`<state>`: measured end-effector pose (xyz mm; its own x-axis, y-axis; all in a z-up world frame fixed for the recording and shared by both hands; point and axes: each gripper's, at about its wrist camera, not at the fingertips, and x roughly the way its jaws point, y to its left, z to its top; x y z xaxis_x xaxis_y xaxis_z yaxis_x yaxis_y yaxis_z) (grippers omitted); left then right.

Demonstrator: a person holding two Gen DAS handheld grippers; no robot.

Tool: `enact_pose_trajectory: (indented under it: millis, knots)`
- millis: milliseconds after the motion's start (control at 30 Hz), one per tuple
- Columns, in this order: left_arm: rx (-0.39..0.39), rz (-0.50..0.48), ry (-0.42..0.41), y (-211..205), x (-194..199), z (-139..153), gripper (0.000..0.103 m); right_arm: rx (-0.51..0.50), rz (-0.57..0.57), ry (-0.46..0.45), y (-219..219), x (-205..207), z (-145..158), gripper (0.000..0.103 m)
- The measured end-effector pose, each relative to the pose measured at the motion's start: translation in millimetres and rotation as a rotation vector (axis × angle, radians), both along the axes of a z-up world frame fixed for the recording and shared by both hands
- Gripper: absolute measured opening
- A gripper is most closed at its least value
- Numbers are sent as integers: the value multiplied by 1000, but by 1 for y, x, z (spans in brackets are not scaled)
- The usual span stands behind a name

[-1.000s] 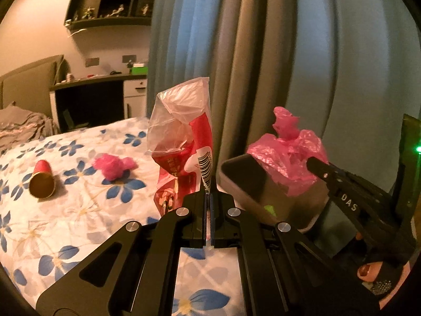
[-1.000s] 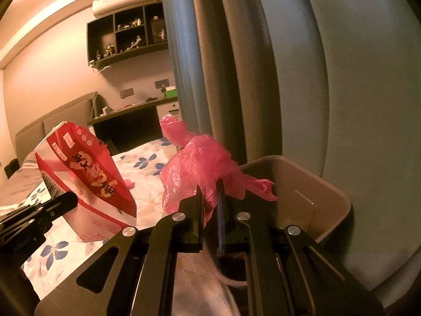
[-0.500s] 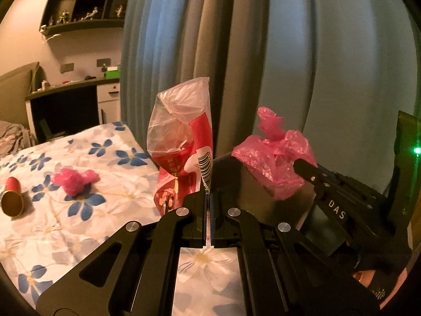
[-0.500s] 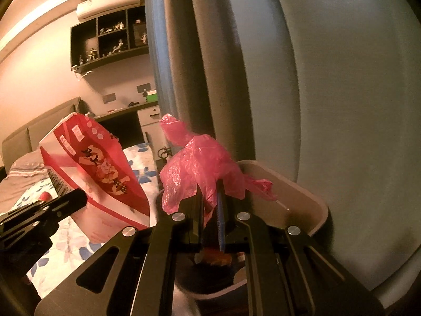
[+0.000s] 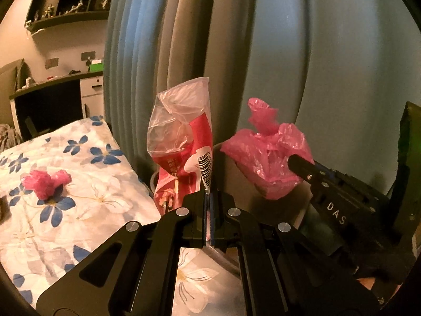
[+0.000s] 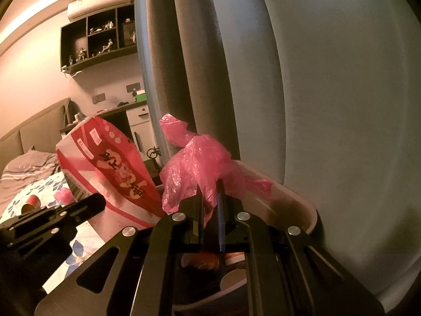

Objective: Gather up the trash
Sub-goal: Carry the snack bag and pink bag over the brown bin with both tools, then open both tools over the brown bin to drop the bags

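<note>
My left gripper [image 5: 208, 197] is shut on a red and white snack bag [image 5: 184, 142] with a barcode, held upright past the bed's corner. The bag also shows in the right wrist view [image 6: 110, 168]. My right gripper [image 6: 210, 197] is shut on a crumpled pink plastic bag [image 6: 200, 168] and holds it over the open beige trash bin [image 6: 289, 200], which has trash inside. In the left wrist view the pink bag [image 5: 268, 152] hangs to the right of the snack bag. Another pink bag [image 5: 44, 181] lies on the bed.
The bed has a flowered sheet [image 5: 86, 200] at the left. Blue-grey curtains [image 5: 263, 52] hang right behind the bin. A red paper cup [image 6: 30, 202] lies on the bed. A dark desk [image 5: 47, 102] and wall shelves [image 6: 100, 39] stand far back.
Both grippers have moved right, away from the bed, with their bags. The bin now sits under the right gripper, and the bed has slid to the left.
</note>
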<state>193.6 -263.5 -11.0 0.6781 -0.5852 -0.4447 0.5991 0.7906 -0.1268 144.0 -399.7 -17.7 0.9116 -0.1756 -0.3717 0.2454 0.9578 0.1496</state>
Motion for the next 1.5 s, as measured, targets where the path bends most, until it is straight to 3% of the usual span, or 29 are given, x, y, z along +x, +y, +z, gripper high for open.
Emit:
enact_pose_trajectory:
  millis: [767,867,933,1133,1233,1300,1400,1500]
  knots:
    - [-4,-36,27,-23,6,-11,1,1,8,-16,-7,9,-3,9]
    - [-6,-38,33,-23,7,-12,1,4,17,-22,-8,9,-2,15]
    - [-10,-43,39,-23,6,-13,0,13,18,-26,-10,8,-2,33]
    - [-17,-61,63,-23,7,-19,2,19,0,-50,-16,0,2,36]
    - [-20,-67,73,-23,7,-22,19,22,-14,-64,-17,-7,4,42]
    - [-26,-60,73,-21,6,-23,52,14,-23,-72,-17,-11,6,44]
    - [-47,-30,67,-11,5,-22,77,6,-32,-79,-18,-15,6,48]
    - [-56,22,61,5,3,-21,88,-4,-39,-88,-16,-20,8,53]
